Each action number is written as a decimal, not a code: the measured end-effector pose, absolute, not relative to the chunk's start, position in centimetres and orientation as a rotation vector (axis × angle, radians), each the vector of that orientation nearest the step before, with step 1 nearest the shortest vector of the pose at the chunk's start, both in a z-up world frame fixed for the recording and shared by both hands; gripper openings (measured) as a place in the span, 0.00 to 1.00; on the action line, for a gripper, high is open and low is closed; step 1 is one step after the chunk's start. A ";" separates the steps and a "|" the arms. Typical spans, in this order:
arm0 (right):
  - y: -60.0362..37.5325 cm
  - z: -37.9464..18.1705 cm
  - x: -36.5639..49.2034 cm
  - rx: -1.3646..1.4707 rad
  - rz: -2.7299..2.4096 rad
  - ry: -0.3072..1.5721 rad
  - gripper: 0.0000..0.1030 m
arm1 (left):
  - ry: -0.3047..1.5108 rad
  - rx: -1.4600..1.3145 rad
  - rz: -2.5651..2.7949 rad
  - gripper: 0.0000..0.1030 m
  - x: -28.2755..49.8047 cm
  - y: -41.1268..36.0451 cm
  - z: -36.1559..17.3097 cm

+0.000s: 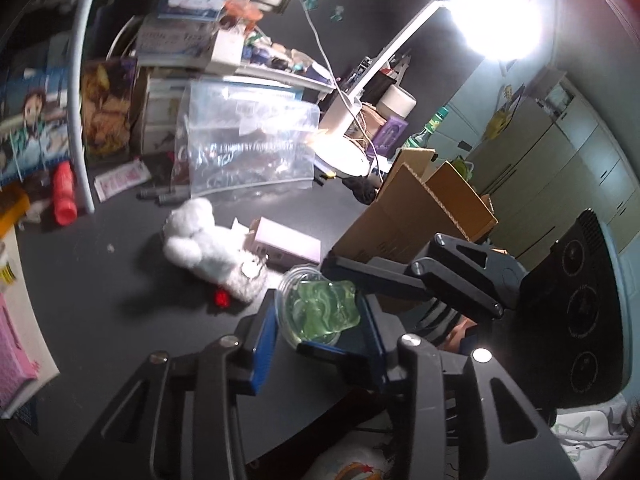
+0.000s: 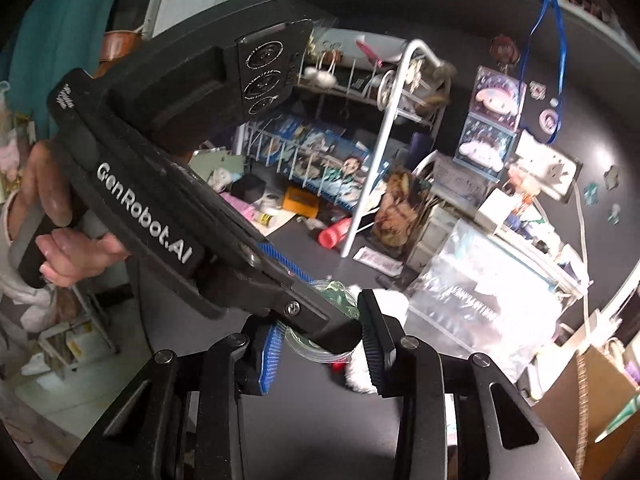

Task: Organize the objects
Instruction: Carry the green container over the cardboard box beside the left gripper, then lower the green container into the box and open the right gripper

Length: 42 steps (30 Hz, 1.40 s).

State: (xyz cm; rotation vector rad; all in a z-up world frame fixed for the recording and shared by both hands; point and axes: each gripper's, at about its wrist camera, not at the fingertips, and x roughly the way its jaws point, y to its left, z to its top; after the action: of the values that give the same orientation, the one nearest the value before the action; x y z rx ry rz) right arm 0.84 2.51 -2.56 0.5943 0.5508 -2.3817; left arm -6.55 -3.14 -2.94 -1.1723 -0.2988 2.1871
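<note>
We hold the clear tub (image 1: 316, 306) of green slime above the dark desk (image 1: 100, 280) just beside the white plush (image 1: 212, 248), left gripper (image 1: 320, 320) and right gripper (image 2: 324, 336) both clamped on it, likely sharing it for a handover.

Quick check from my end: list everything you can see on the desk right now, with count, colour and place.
Clear tub: one, green jelly inside, between both sets of tongs.
Plush toy: one, white, desk centre, left of the tub.
Small box: one, pale pink, beside the plush toy.
Plastic bag: one, clear, behind the plush toy.
Cardboard box: one, brown, open, right of the desk.
Bottle: one, red, lying at left.
Desk lamp: one, white, lit.
Left tongs: blue pads on the tub.
Right tongs: closed on the tub.
Hand: one, on the left handle.
</note>
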 end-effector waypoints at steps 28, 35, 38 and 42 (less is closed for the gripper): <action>14.8 4.6 0.0 0.680 -2.627 0.462 0.30 | -0.081 -1.145 2.035 0.33 -12.2 12.1 4.4; 20.5 3.3 -1.3 0.823 -2.639 0.352 0.30 | -0.021 -1.244 1.965 0.27 -14.4 18.2 2.5; 22.2 2.5 -2.2 0.897 -2.615 0.316 0.30 | 0.004 -1.278 1.954 0.27 -15.2 19.9 1.7; 23.8 1.7 -2.6 0.948 -2.598 0.306 0.29 | 0.015 -1.302 1.939 0.27 -15.9 21.0 1.1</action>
State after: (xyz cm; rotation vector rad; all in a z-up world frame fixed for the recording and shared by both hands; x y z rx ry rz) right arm -2.60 23.85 1.71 0.9481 0.3065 -2.5982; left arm -15.88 20.99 1.10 -1.3022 0.0147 1.9392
